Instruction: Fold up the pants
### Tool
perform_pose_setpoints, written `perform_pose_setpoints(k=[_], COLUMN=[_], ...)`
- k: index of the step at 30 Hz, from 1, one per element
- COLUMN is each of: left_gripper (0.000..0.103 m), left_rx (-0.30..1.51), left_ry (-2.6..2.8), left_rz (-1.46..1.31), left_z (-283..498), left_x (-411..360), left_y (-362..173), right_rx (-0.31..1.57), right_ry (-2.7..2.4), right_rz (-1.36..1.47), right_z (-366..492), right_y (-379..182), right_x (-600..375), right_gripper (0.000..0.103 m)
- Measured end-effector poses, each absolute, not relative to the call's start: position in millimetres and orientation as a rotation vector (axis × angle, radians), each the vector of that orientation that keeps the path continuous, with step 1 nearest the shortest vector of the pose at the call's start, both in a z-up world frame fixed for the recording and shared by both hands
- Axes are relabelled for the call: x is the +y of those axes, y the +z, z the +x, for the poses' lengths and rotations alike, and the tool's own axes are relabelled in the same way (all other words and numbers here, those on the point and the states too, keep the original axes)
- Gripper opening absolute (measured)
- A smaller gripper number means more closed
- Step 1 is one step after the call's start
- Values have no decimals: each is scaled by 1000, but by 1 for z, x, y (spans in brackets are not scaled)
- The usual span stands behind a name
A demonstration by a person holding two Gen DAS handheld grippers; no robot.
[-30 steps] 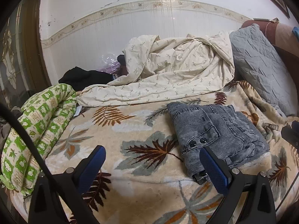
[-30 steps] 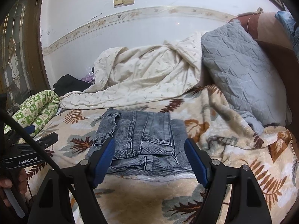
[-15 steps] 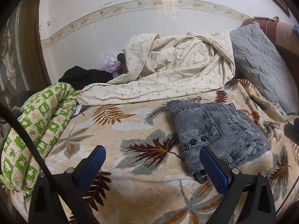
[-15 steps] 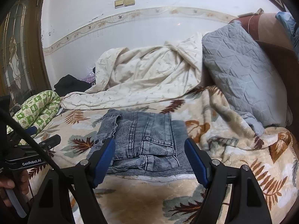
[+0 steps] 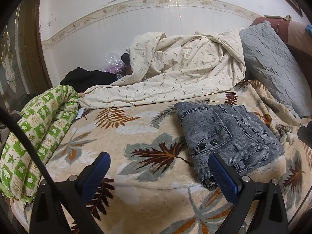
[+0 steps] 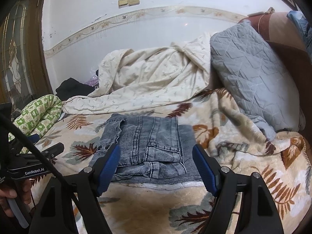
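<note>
White wall panelling with a floral border ran behind the bed, whose top was covered by a cream blanket (image 5: 148, 193) printed with brown and grey leaves. On that blanket lay the pants (image 6: 148, 146), grey washed denim folded into a compact rectangular stack, with two dark buttons (image 5: 207, 144) showing on the edge nearer the left gripper. The right gripper (image 6: 156, 167) hung just short of the stack's near edge with its blue pads spread wide, nothing between them and neither pad touching the denim. The left gripper (image 5: 158, 172) was also spread wide and empty, over bare blanket, with its right-hand pad just beside the stack's near corner; whether it brushed the cloth could not be told. In the right wrist view the left gripper's black body appeared at the left edge, with a hand (image 6: 8, 198) wrapped round its handle. Behind the pants a crumpled cream duvet (image 5: 181, 74) was heaped against the wall. A grey quilted pillow (image 6: 253, 74) leaned on the reddish headboard to the right, and a rolled green-and-white quilt (image 5: 37, 134) lay along the bed's left edge. Dark clothing (image 5: 85, 78) sat in the far left corner
</note>
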State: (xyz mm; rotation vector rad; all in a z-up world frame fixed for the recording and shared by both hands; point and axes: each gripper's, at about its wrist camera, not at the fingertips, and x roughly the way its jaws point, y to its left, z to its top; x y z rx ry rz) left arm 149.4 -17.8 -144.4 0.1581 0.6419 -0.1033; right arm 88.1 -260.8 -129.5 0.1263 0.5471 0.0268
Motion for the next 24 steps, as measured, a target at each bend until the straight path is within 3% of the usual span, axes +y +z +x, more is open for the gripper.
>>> perform_pose_setpoints(k=[11,24], left_gripper=[102,102], left_rx=[712,1058], left_ry=[-152,-311], left_rz=[111,-134], left_z=[160,260], left_x=[-13,-11], left_y=[-149,-187], right_rx=[568,893], right_ry=[27,142], right_rz=[194,510], right_z=[96,217], right_y=[-129,-193], right_x=[-278,-348], right_gripper=[77,77])
